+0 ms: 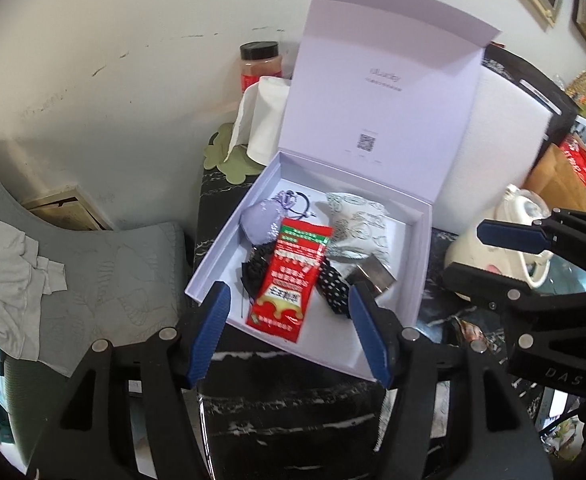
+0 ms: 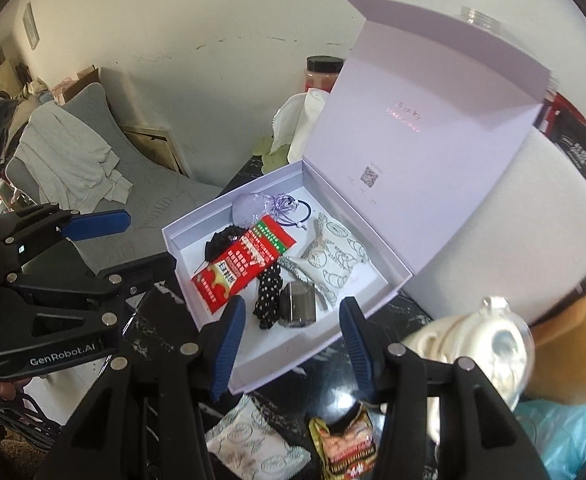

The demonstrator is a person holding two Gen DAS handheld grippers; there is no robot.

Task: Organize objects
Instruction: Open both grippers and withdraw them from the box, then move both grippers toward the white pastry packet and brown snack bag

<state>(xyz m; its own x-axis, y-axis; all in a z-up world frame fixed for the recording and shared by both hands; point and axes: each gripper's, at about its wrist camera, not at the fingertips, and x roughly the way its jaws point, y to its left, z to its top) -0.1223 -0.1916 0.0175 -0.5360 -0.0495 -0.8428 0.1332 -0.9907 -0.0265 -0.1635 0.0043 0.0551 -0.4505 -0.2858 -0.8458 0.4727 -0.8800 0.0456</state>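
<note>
Hovering at the lavender gift box [image 1: 423,240], left gripper [image 1: 289,332] and right gripper [image 2: 291,344] both jaws apart, empty; red sachet [image 1: 291,276] inside box, white snack packet [image 2: 253,440] just outside.

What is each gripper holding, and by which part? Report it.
Nothing is held. The left gripper and right gripper are both open, fingers apart, hovering at the box's near edge.

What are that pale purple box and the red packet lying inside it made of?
The box looks like rigid matte cardboard: stiff flat walls, and a creased lid standing open by itself. The red packet seems to be glossy plastic or foil film: it shines, wrinkles slightly and has crimped, serrated ends. I cannot tell which.
</note>
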